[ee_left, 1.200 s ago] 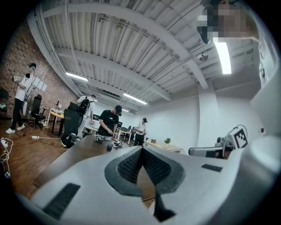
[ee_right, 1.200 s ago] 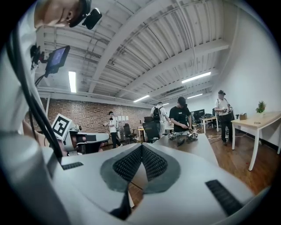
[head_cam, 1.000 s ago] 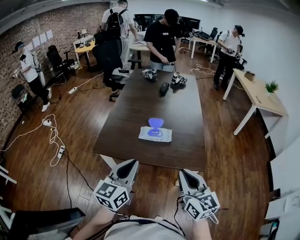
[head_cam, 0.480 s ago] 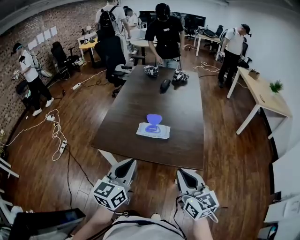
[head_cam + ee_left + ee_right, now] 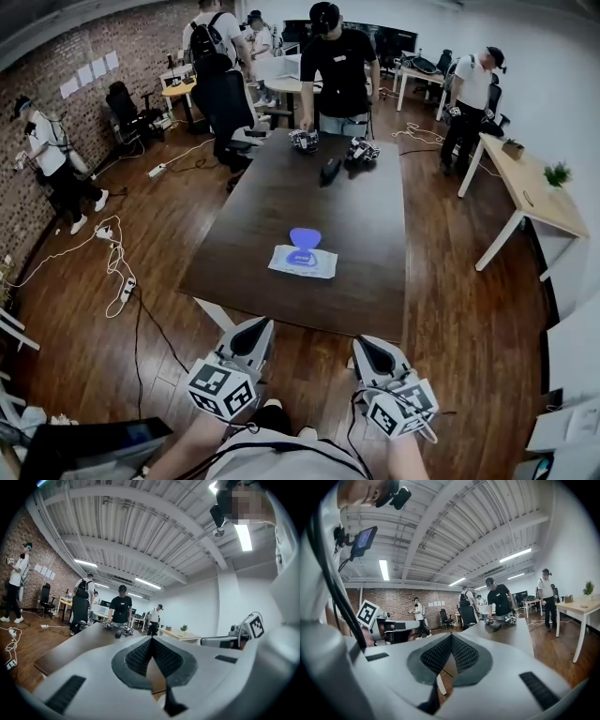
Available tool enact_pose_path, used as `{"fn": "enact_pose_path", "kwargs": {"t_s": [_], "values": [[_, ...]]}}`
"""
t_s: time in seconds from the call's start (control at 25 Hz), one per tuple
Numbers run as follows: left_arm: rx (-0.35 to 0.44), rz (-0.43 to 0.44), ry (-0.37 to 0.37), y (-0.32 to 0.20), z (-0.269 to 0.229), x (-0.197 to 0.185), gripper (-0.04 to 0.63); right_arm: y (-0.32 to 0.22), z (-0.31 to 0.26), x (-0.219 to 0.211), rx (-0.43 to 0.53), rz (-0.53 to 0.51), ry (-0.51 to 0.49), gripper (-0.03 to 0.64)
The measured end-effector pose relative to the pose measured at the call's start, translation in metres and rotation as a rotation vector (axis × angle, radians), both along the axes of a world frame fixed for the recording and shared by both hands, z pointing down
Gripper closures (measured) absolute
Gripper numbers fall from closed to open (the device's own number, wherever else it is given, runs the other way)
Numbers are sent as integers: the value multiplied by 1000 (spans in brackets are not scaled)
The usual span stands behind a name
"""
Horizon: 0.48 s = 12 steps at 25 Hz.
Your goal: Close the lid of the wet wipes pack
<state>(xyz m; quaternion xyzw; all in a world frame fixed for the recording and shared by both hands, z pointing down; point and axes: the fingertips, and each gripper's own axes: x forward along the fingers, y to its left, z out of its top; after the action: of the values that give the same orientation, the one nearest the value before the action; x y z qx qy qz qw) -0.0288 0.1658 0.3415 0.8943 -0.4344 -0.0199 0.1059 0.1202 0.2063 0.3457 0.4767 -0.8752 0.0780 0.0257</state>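
Note:
The white wet wipes pack lies flat on the dark wooden table, near its front half. Its blue lid is flipped open toward the far side. Both grippers hang in front of the table's near edge, well short of the pack. My left gripper is shut with nothing in it, its ribbed pads meeting at the tip. My right gripper is likewise shut and empty. Neither gripper view shows the pack; only the table top runs ahead of the jaws.
At the table's far end stand two other gripper devices and a black object, with a person in black behind them. A light wooden desk is at the right. Cables lie on the floor at the left.
The view has drifted a little toward the table. Both grippers stay shut and keep their place low in the view. The people at the far end have shifted.

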Motion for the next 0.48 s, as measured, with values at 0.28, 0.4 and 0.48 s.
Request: {"fn": "enact_pose_path", "kwargs": {"t_s": [0.28, 0.4, 0.48], "values": [[23, -11, -10, -30, -4, -1, 594, -30, -1, -2, 13, 6, 11, 614], [27, -6, -12, -46, -3, -4, 594, -43, 0, -6, 13, 13, 8, 614], [24, -1, -11, -56, -1, -6, 594, -53, 1, -9, 8, 15, 9, 614]]}}
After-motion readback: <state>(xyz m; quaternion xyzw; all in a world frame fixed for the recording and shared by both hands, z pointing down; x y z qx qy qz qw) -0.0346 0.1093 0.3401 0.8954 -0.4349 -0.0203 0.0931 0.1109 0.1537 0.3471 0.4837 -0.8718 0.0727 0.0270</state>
